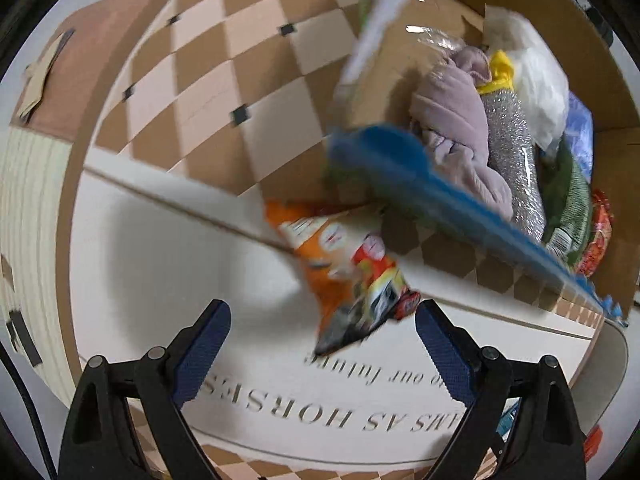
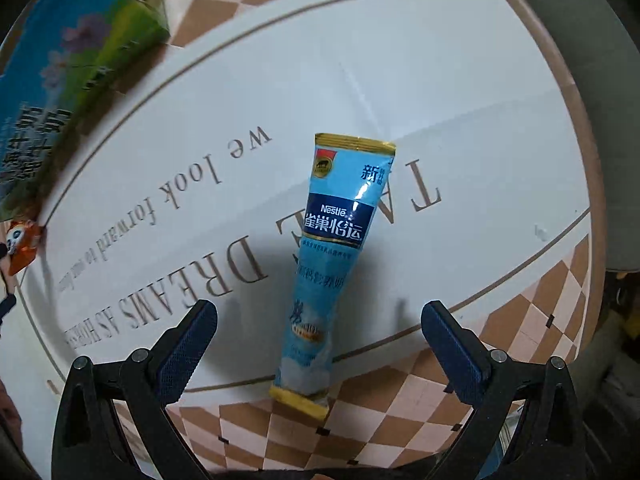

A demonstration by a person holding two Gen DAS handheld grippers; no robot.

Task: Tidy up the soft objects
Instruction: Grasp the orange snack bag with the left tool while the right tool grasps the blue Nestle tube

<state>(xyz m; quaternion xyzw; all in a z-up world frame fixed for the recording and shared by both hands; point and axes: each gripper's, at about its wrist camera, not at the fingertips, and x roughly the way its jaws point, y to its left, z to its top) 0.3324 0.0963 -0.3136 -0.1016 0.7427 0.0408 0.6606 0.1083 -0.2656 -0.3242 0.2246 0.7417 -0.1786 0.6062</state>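
In the left wrist view an orange snack packet (image 1: 344, 268) lies on the table against the side of a cardboard box (image 1: 400, 80), blurred. My left gripper (image 1: 322, 336) is open just in front of the packet, not touching it. The box holds a lilac cloth (image 1: 456, 136), a silver glittery pouch (image 1: 516, 160), a white bag (image 1: 532, 76) and green and red packs. In the right wrist view a light blue Nestle sachet (image 2: 332, 260) lies flat on the table between the fingers of my open right gripper (image 2: 320, 332). The orange packet (image 2: 22, 244) shows at the left edge.
The round table (image 2: 460, 80) has a white centre with printed lettering and a brown checkered border. A blue flap (image 1: 440, 200) of the box hangs over its near side. The box's blue-green printed side (image 2: 72, 68) fills the right wrist view's upper left. A grey chair (image 2: 592, 80) stands beyond the table's edge.
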